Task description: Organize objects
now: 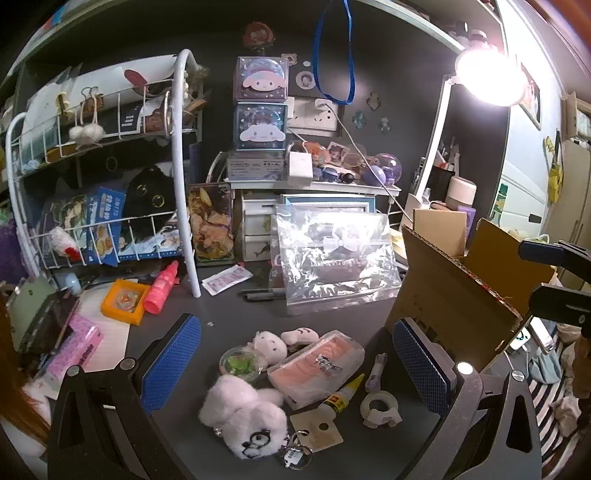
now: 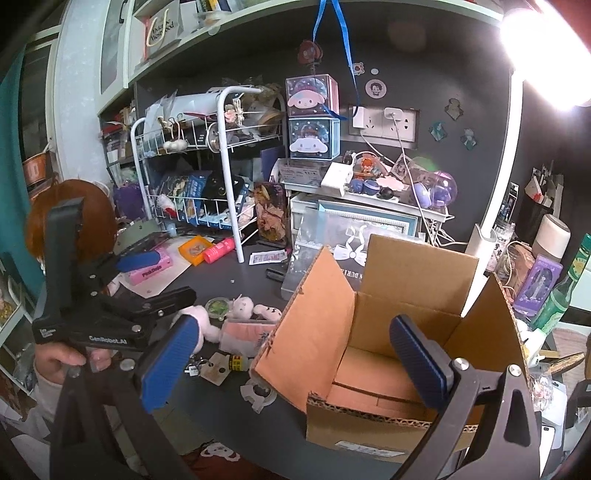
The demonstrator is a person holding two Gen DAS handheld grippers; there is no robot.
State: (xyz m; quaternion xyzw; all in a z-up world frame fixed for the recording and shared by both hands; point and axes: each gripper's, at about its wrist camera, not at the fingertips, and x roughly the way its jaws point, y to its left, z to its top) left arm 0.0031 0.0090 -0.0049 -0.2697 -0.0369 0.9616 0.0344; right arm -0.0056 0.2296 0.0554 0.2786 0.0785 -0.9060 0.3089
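While both hand-held grippers point(image 1: 295, 365) point(image 2: 295, 362) gape unladen: fluffy white toy point(image 1: 243, 413) beside brown cardboard box point(image 2: 388, 332), flaps up.

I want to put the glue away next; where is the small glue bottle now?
In the left wrist view the glue bottle lies on the dark desk, low centre, between the pink pouch and the white tape ring.

Dark wall point(image 2: 461, 66), glaring lamp point(image 1: 489, 75), white wire rack point(image 1: 110, 177), perhaps overhead shelf point(image 2: 258, 33)
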